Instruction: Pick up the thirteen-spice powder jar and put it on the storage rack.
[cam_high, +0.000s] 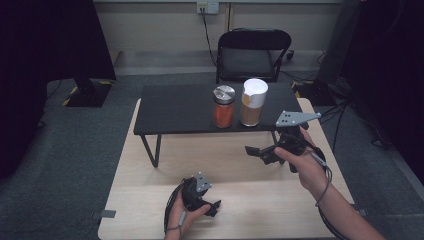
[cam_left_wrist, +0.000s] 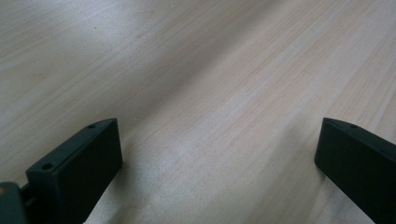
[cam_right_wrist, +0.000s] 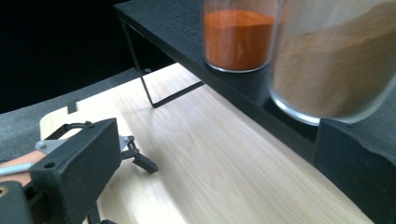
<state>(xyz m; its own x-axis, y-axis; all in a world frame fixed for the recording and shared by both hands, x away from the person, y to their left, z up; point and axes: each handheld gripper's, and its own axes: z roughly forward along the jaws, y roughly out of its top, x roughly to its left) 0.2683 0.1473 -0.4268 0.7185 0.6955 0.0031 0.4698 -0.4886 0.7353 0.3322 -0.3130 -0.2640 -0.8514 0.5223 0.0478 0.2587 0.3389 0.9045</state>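
Observation:
Two glass jars stand on a low black shelf (cam_high: 175, 107). One holds orange powder (cam_high: 224, 106) (cam_right_wrist: 238, 37) under a silver lid. To its right, the other holds brown powder (cam_high: 254, 102) (cam_right_wrist: 336, 65) under a white lid. My right gripper (cam_high: 257, 154) (cam_right_wrist: 215, 172) hovers in front of the shelf, below the brown jar, open with nothing between its jaws. Low over the wooden table (cam_high: 150, 200) near the front edge is my left gripper (cam_high: 215, 207) (cam_left_wrist: 217, 158), jaws wide open over bare wood. The right gripper view catches the left gripper (cam_right_wrist: 135, 156) at lower left.
The shelf stands on thin metal legs (cam_high: 150, 150) across the back of the table. A black folding chair (cam_high: 252, 52) is behind the table on grey carpet. Dark stands flank the scene left and right.

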